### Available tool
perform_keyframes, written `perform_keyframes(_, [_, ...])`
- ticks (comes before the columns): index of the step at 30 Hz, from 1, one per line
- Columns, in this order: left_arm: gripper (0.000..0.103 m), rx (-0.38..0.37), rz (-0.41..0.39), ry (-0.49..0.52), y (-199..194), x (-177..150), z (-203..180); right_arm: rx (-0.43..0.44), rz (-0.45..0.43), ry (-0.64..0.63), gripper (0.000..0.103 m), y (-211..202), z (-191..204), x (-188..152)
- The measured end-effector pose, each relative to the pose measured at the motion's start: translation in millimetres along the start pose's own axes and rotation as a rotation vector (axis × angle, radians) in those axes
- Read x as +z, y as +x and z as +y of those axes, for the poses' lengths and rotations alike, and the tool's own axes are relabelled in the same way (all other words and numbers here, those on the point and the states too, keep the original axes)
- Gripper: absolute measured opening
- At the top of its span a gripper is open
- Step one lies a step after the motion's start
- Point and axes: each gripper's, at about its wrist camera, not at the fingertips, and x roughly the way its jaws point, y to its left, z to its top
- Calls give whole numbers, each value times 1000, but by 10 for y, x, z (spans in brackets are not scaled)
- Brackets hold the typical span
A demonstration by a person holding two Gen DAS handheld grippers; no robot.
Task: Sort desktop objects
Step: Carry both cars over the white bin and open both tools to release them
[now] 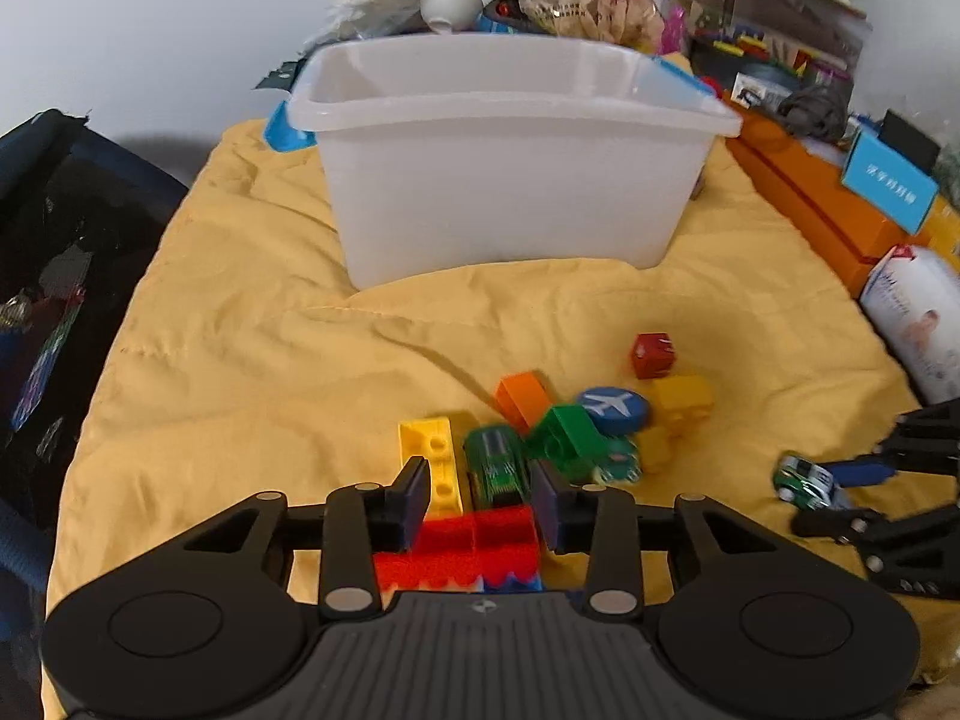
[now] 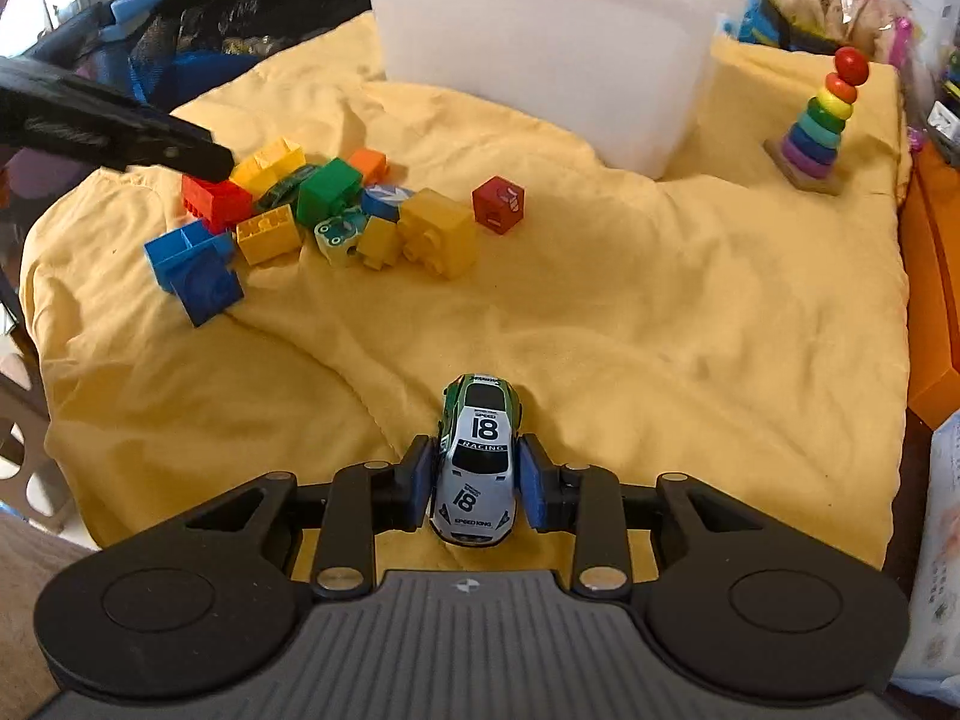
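My right gripper (image 2: 477, 480) is shut on a white and green toy race car (image 2: 477, 468) numbered 18, just above the yellow cloth (image 2: 660, 330). The car also shows in the left wrist view (image 1: 807, 483). My left gripper (image 1: 483, 501) is open over a pile of building blocks, with a red block (image 1: 474, 540) between its fingers and a green toy car (image 1: 495, 465) just ahead. The pile (image 2: 312, 210) holds yellow, green, orange and blue blocks, a blue plane disc (image 1: 613, 408) and a red cube (image 1: 653, 354). A white plastic bin (image 1: 510, 162) stands behind.
A rainbow ring stacker (image 2: 819, 120) stands to the right of the bin. Orange boxes (image 1: 822, 204) and a tissue pack (image 1: 918, 318) line the right edge. A dark mesh basket (image 1: 54, 276) sits at the left. Bags and clutter lie behind the bin.
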Motion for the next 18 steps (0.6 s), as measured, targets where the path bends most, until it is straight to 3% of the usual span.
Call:
perform_keyframes(7, [39,-9,56,49,289,90,-176,-6,-6,-8,34,4,15,-5])
perform_keyframes(11, [39,13,125,-13,442,20,-76,-6,-11,5,34,-6,8,-8])
perform_keyframes(13, [39,-10,119,-49,441,-2,-18,-8,-11,0,34,-11,18,-7])
perform_keyframes(18, [35,-6,95,22,469,-11,-108,0,-15,5,36,-5,-2,-7])
